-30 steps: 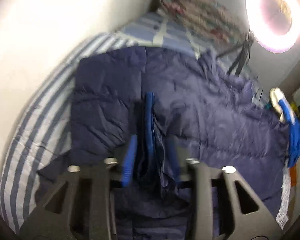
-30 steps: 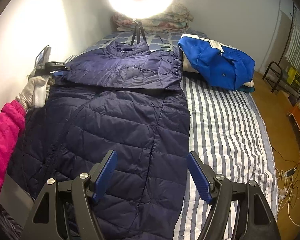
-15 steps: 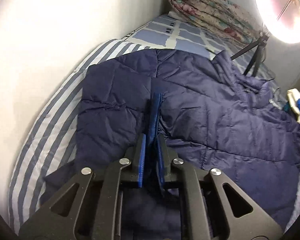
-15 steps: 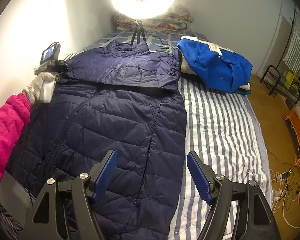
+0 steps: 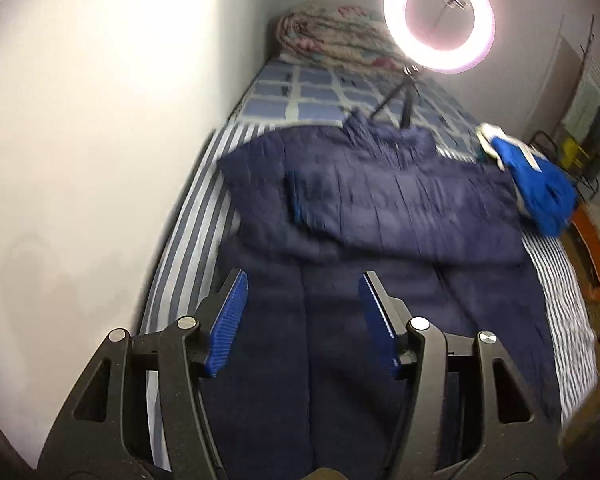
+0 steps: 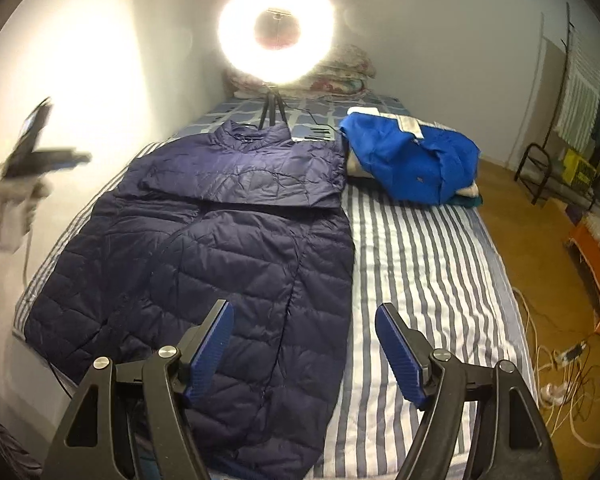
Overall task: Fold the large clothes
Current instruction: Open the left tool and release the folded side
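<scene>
Since half a second ago your left gripper [image 5: 302, 312] has let go of the navy jacket [image 6: 228, 248] and pulled up and back; its blue pads [image 5: 226, 324], then pinched on a fold of the cloth, now stand wide apart with nothing between them, above the jacket's lower half. In the right wrist view you see that same gripper [image 6: 76, 157] lifted off the cloth near the wall [image 6: 80, 60], in your gloved left hand [image 6: 16, 208], blurred by motion.

Your right gripper [image 6: 305, 344] hangs over the near end of the bed [image 6: 420, 264], open and empty, one pad [image 6: 210, 350] over the jacket's hem and the other over the striped sheet.

You have the jacket lying flat along the wall side of the bed, collar toward the ring light [image 6: 276, 32]. Its sleeves are folded across the chest, forming a band over the upper part, with a blue cuff edge [image 5: 296, 200] showing in the left wrist view. The body below is spread out lengthwise.

A bright blue garment [image 6: 416, 160] sits bunched just beside the jacket's shoulder, on the side away from the wall. Rolled floral bedding [image 5: 332, 36] lies at the head of the bed, behind the light's tripod [image 6: 271, 110].
</scene>
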### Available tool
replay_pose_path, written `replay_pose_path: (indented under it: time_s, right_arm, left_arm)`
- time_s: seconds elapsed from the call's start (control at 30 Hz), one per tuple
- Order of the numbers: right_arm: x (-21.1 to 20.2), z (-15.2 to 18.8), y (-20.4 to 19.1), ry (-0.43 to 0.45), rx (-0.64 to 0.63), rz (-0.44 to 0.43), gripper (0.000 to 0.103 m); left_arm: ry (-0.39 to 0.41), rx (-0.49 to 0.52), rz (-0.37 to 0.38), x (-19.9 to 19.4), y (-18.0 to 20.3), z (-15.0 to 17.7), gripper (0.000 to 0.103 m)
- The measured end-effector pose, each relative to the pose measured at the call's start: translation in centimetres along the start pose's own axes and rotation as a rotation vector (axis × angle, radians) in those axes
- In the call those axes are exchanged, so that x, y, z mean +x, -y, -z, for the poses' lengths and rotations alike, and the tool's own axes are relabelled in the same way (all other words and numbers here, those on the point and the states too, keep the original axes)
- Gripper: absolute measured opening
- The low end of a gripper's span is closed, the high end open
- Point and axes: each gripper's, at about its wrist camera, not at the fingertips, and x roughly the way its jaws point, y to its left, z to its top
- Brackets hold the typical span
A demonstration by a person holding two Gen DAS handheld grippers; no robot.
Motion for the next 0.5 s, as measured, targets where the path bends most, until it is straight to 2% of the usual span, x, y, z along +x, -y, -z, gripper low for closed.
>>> replay_pose_path:
  time_s: [0.1, 0.17, 0.27, 0.5]
  right_arm:
    - [-0.6, 0.9, 0.9, 0.025, 0.024, 0.002, 0.076]
    - [-0.4, 1.7, 1.4, 0.009, 0.029, 0.033, 0.076]
    - [-0.2, 2.6, 1.9, -0.022, 0.054, 0.008, 0.076]
    - [-1.9, 3.6, 0.6, -0.081, 0.074, -0.02, 0.075]
  left_arm:
    - [-0.055, -0.033, 0.021, -2.8, -1.5, 4.1, 0.064]
    - [-0.096, -0.053, 0.027, -4.0, -2.5, 6.7, 0.064]
    - [-0.148, -0.059, 0.001, -5.4, -3.6, 10.4, 0.064]
    - [-0.18, -0.1, 0.015, -7.1, -4.7, 15.5, 0.064]
